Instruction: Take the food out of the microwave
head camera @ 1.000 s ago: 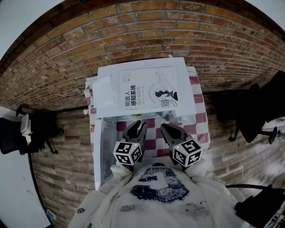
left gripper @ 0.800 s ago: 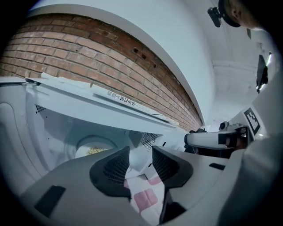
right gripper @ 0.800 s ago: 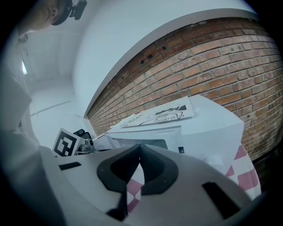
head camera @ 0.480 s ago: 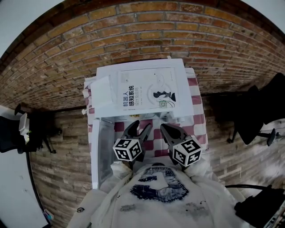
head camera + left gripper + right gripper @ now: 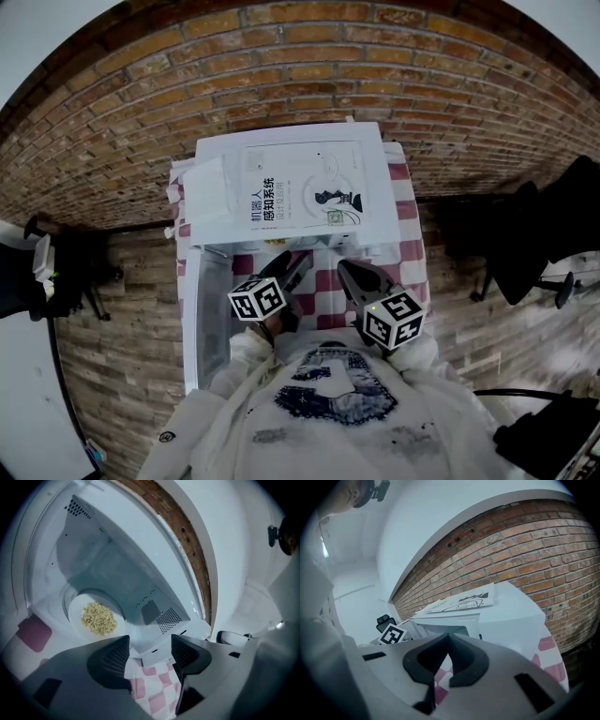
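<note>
Left hand-held gripper (image 5: 150, 645): jaws wide apart, just been opening, gripping nothing. Between them, only the pink-and-white checked cloth (image 5: 152, 686) below and the front lip of the microwave (image 5: 108, 559) beyond. Held just outside the open cavity, not inside it, and rolled to one side.

Right hand-held gripper (image 5: 449, 641): jaws closed tip to tip, empty, aimed toward the microwave's front with checked cloth showing under the tips.

In the head view, left hand-held gripper (image 5: 295, 266) and right hand-held gripper (image 5: 349, 274) side by side but apart, close to the person's chest, both pointing at the microwave's front.

Food (image 5: 98, 618): a small heap of pale yellow grains, inside the microwave cavity, lying on a white plate (image 5: 74, 609) on the cavity floor, untouched, well past the left jaws and to their left in the left gripper view.

Door (image 5: 211, 319) swung fully open to the left side. On top of the microwave, a white book (image 5: 300, 187) lying flat. Under the microwave, the checked cloth over the surface (image 5: 412, 248).

Behind, a brick wall (image 5: 281, 66); at the right, a black chair (image 5: 544, 225) on the brick-patterned floor.
</note>
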A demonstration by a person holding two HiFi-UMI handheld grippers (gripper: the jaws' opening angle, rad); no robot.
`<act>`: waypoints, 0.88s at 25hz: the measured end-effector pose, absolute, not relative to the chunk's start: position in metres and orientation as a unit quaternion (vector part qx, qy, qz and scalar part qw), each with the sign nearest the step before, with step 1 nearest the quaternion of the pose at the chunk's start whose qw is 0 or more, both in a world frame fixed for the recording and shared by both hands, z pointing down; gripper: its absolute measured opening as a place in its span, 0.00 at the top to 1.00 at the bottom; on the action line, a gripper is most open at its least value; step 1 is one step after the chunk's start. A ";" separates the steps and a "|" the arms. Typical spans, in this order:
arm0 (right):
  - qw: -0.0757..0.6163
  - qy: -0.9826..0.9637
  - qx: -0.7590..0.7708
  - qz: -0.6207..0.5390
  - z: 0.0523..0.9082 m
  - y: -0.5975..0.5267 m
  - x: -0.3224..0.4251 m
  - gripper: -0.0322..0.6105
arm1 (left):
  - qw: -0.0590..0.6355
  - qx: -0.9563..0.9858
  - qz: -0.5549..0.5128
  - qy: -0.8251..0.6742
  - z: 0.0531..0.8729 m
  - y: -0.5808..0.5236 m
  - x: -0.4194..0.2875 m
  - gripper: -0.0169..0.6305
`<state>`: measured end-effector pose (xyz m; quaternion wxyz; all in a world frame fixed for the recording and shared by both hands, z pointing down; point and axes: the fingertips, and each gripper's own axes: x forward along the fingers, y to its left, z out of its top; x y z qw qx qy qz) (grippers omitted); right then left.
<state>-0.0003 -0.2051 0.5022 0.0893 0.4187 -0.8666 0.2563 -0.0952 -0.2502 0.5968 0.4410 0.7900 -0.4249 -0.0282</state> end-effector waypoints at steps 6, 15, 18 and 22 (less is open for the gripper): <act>0.095 -0.864 0.424 0.254 0.503 -0.204 0.010 0.93 | 0.502 0.761 -0.061 -0.406 0.624 -0.252 -0.089 0.53; 0.106 -0.865 0.419 0.255 0.508 -0.204 0.014 0.93 | 0.562 0.716 -0.109 -0.400 0.657 -0.262 -0.098 0.53; 0.110 -0.865 0.418 0.254 0.508 -0.205 0.014 0.93 | 0.588 0.696 -0.135 -0.390 0.665 -0.266 -0.103 0.54; 0.114 -0.864 0.420 0.252 0.508 -0.206 0.016 0.93 | 0.607 0.680 -0.146 -0.385 0.674 -0.271 -0.106 0.54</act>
